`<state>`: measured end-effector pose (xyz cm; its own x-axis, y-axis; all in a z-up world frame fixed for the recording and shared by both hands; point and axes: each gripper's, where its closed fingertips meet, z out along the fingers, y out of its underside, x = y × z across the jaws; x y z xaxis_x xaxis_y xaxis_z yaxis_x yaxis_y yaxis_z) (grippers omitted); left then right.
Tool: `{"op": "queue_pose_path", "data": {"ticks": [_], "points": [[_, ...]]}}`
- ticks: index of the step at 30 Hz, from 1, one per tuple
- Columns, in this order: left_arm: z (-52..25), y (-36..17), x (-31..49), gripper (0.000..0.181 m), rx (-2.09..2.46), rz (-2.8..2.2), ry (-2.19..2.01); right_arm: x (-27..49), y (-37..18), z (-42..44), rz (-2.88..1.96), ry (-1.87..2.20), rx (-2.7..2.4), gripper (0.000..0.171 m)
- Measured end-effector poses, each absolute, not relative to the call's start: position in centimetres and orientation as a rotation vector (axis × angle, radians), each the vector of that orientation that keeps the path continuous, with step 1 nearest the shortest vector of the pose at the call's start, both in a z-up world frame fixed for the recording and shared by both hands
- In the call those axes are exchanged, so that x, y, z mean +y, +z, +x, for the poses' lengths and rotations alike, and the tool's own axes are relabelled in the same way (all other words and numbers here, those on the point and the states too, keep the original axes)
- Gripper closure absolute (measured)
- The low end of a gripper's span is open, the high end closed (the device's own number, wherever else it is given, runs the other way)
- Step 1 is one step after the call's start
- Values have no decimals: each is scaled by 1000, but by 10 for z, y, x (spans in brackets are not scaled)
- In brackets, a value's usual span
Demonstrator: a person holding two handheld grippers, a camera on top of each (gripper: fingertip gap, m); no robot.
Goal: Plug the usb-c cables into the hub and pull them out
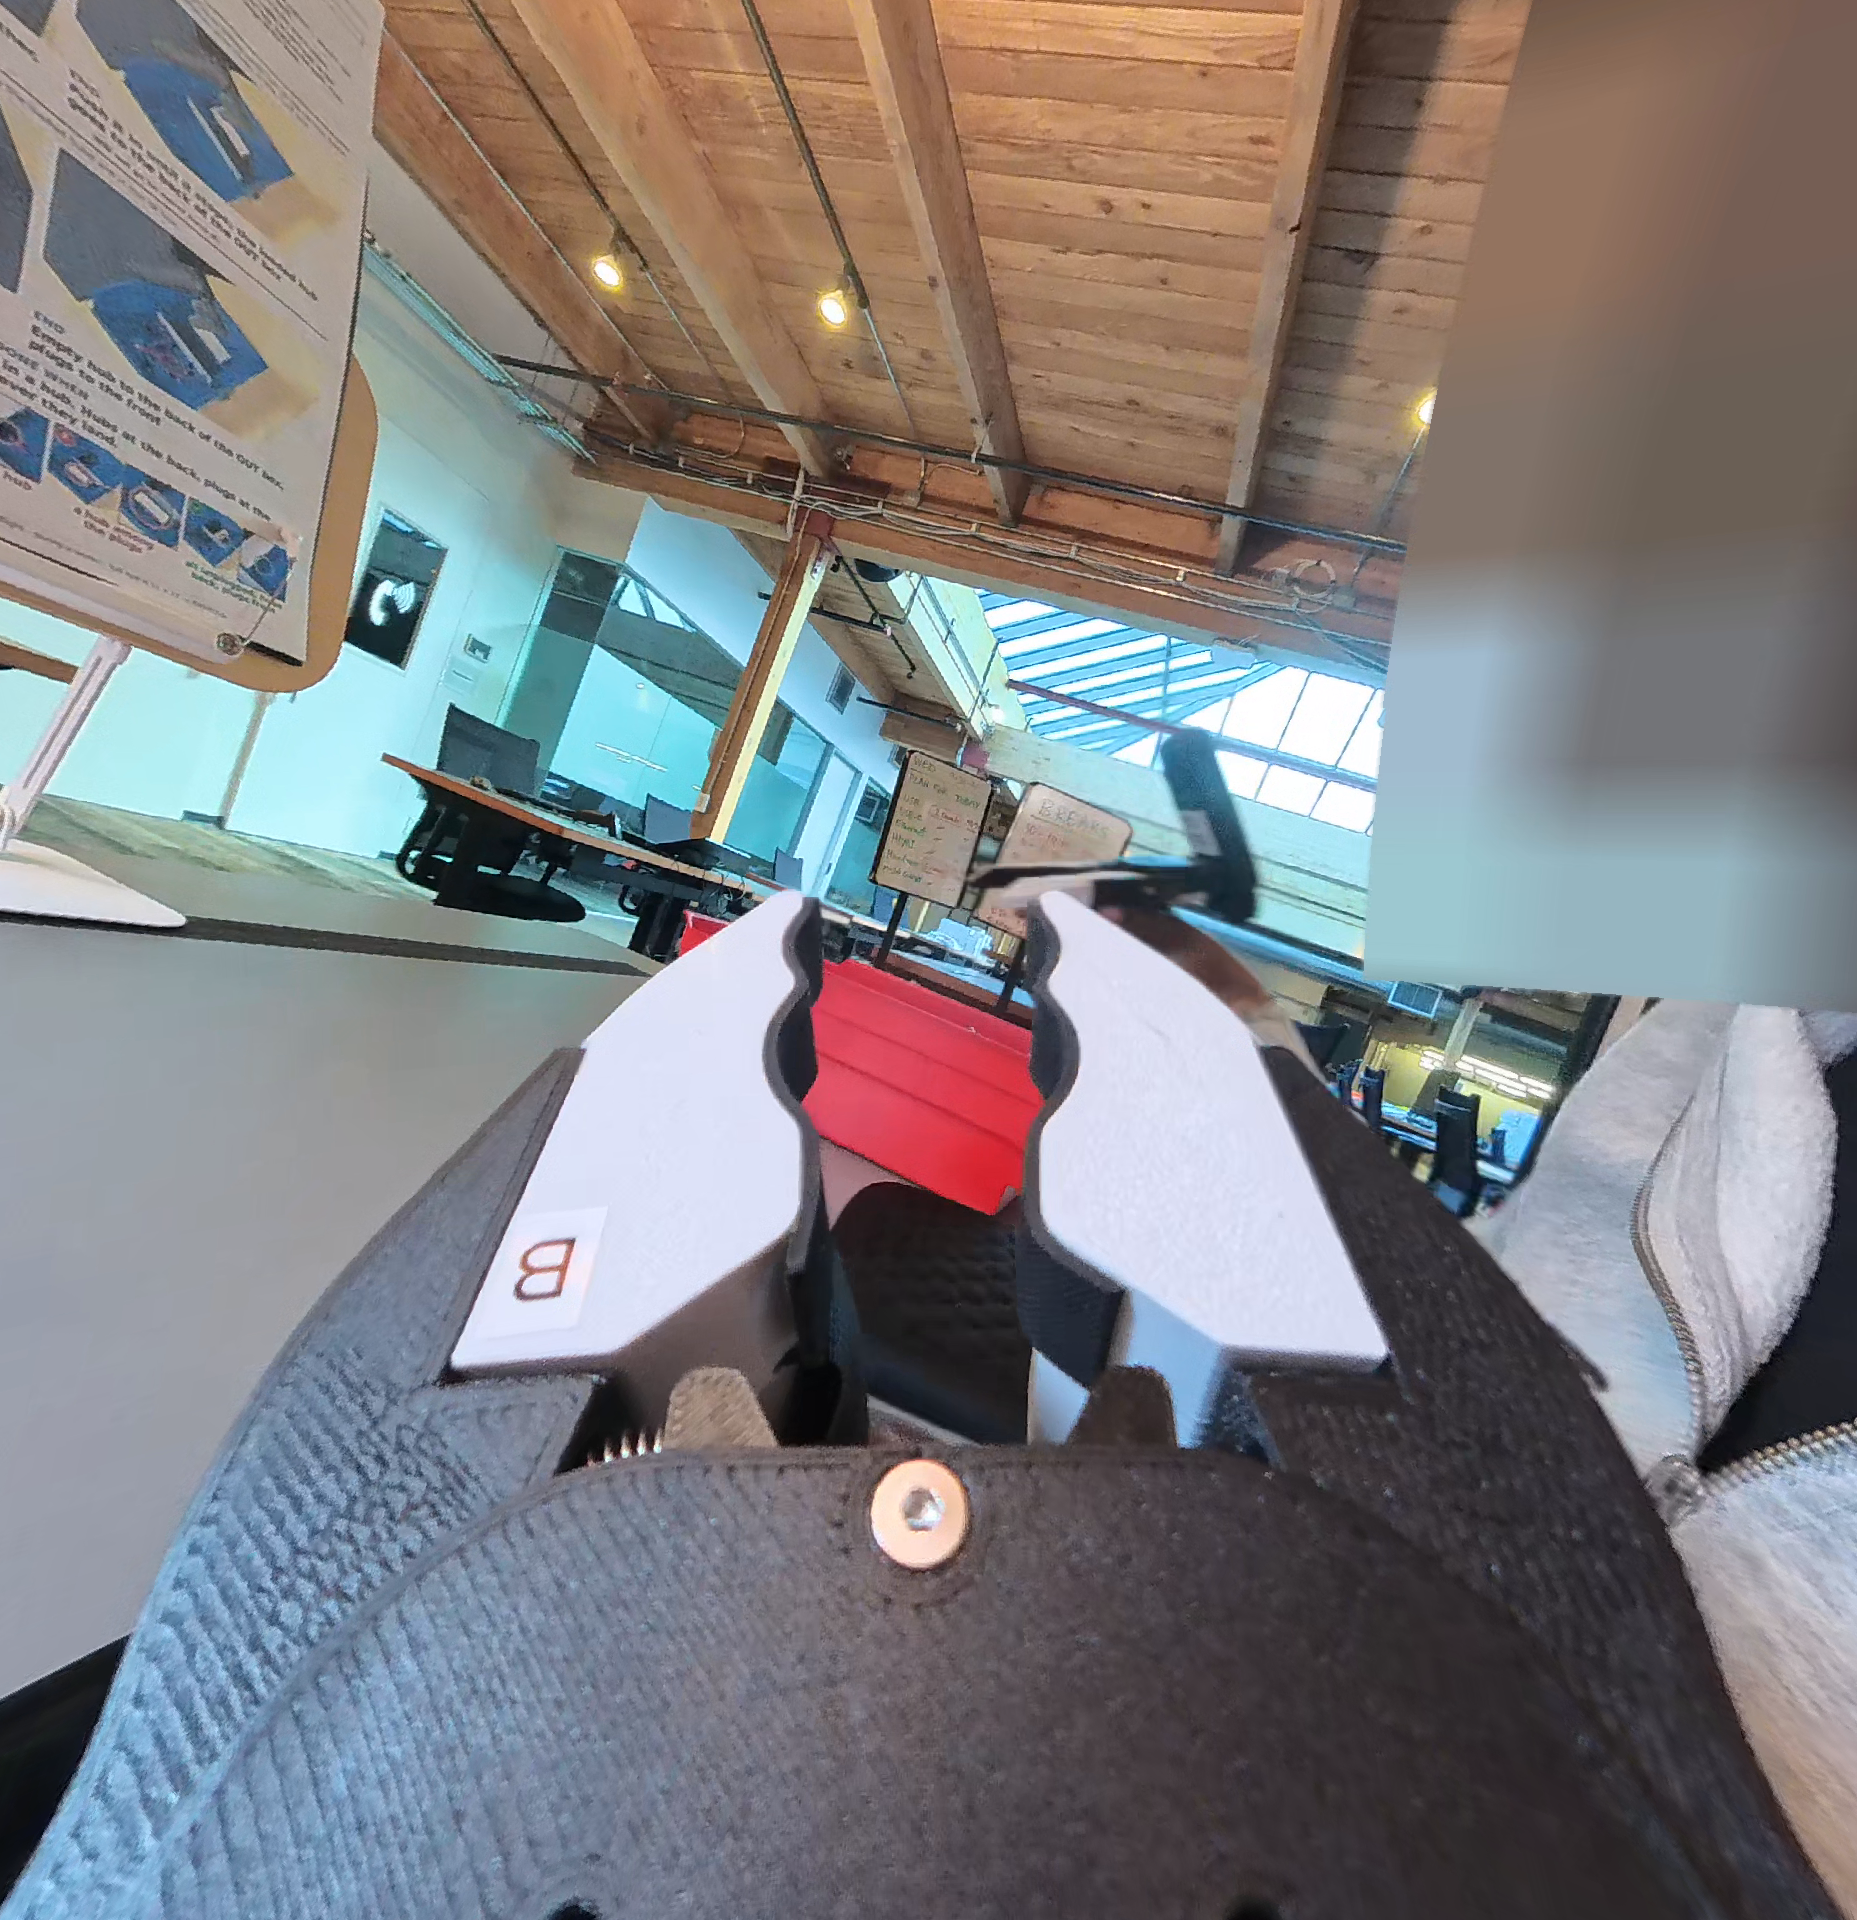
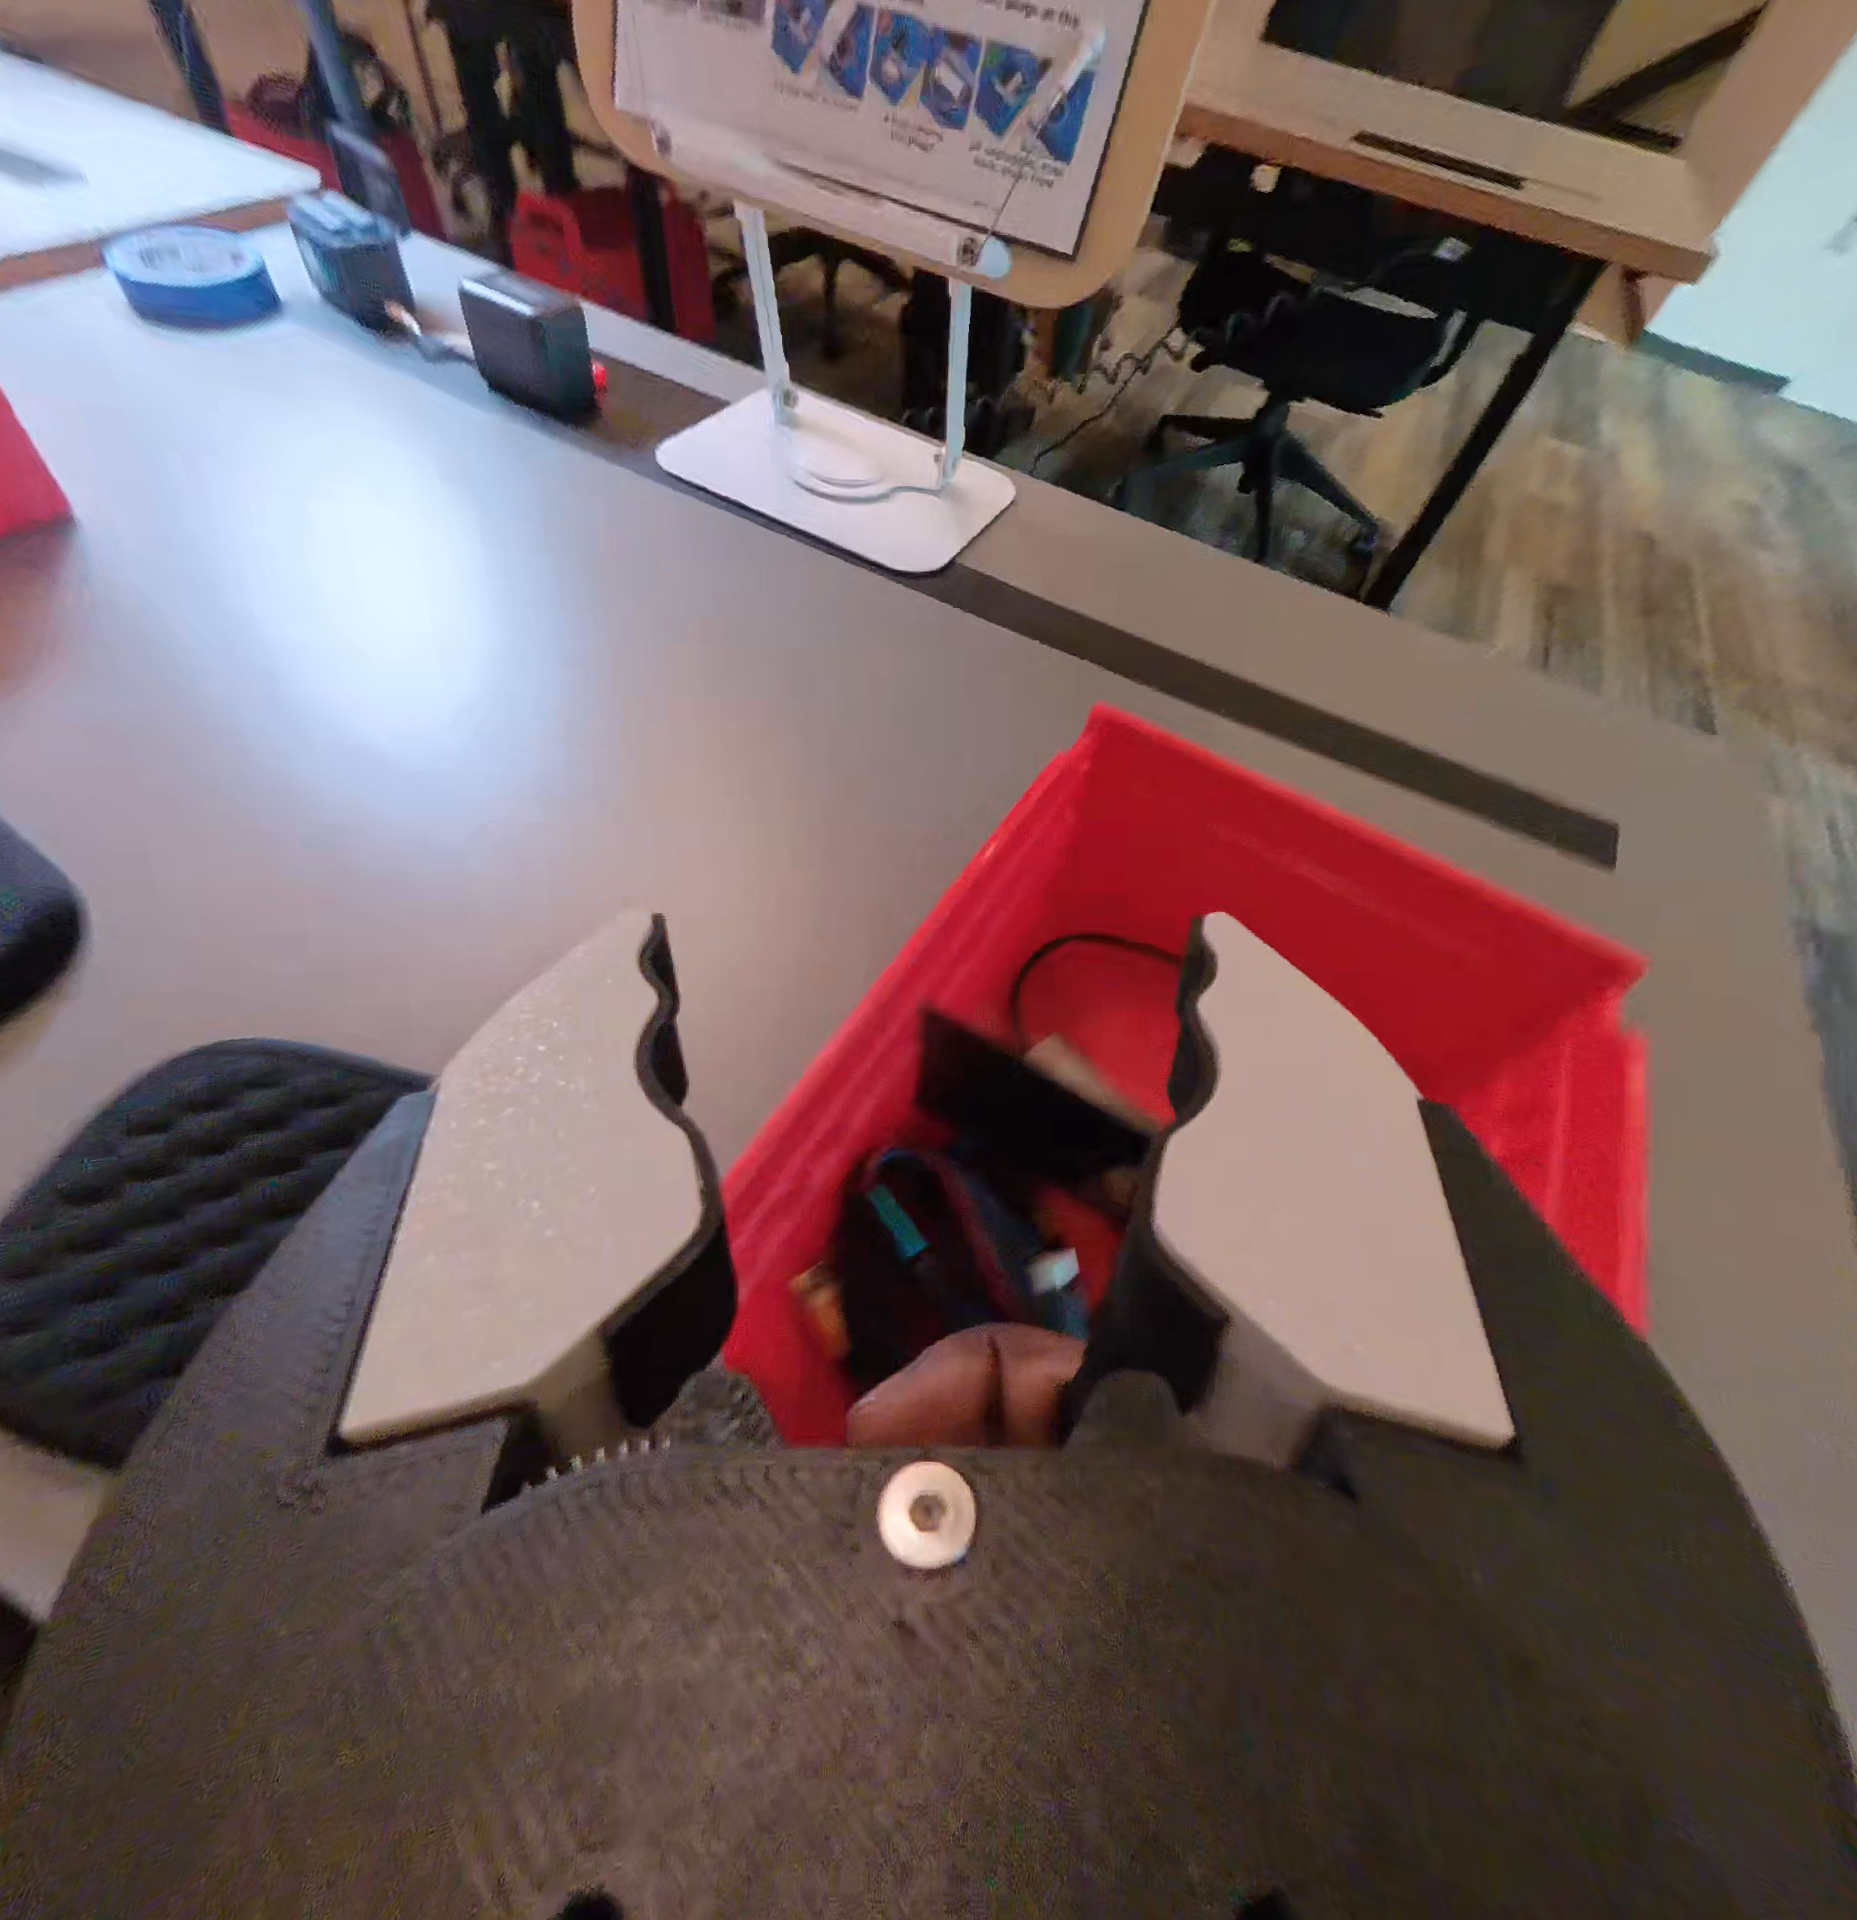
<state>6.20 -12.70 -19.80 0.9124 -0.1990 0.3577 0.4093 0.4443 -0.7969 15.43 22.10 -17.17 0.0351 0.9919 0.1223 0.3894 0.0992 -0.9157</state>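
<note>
The left gripper (image 1: 922, 914) fills the lower half of its view, tilted up toward the ceiling, its grey fingers (image 1: 685, 1122) parted with nothing between them. Through the gap shows a red bin (image 1: 908, 1070) on the grey table (image 1: 228, 1143). Just past the right fingertip a dark, blurred device (image 1: 1204, 821) shows at centre right; what it is cannot be told. A grey fleece sleeve (image 1: 1734, 1195) sits at the right edge, and an instruction sheet (image 1: 165, 291) on a white stand hangs in the upper left.

The right gripper (image 2: 929, 935) points down over the bin (image 2: 1319, 883), released, holding nothing. Inside the bin, at frame centre, lie a black hub (image 2: 1017, 1101) with a thin black cable (image 2: 1069, 951) curling behind it, and below it a blurred heap of dark and blue cables (image 2: 955, 1257). Whether any plug sits in the hub cannot be told. In the upper left of the table stand a blue tape roll (image 2: 191, 272) and two black boxes (image 2: 529, 338); the sheet's stand (image 2: 836, 488) is at upper centre
</note>
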Motion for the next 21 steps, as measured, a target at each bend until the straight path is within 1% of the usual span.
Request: {"op": "queue_pose_path", "data": {"ticks": [2, 5, 8, 10, 11, 13, 14, 19, 21], "points": [[62, -200, -124, 143, -230, -1066, -372, 194, -190, 179, -1498, 860, -1456, 81], [61, -202, -121, 143, -241, -1084, -369, 153, -243, 205, -1567, 889, -1652, 79], [58, -204, -119, 143, -266, -1100, -376, 158, -282, 212, -1709, 810, -1743, 84], [54, -207, -114, 143, -298, -1129, -378, 161, -295, 206, -1771, 742, -1760, 95], [53, -209, -112, 143, -313, -1145, -377, 162, -300, 203, -1764, 692, -1777, 104], [49, -214, -108, 143, -350, -1179, -371, 172, -303, 191, -1699, 568, -1749, 141], [47, -216, -106, 143, -374, -1196, -366, 176, -303, 186, -1670, 512, -1729, 146], [24, -249, -88, 143, -615, -1423, -256, 186, -303, 152, -1638, 419, -1633, 145], [24, -261, -82, 142, -643, -1532, -178, 190, -303, 137, -1646, 396, -1611, 145]]}}
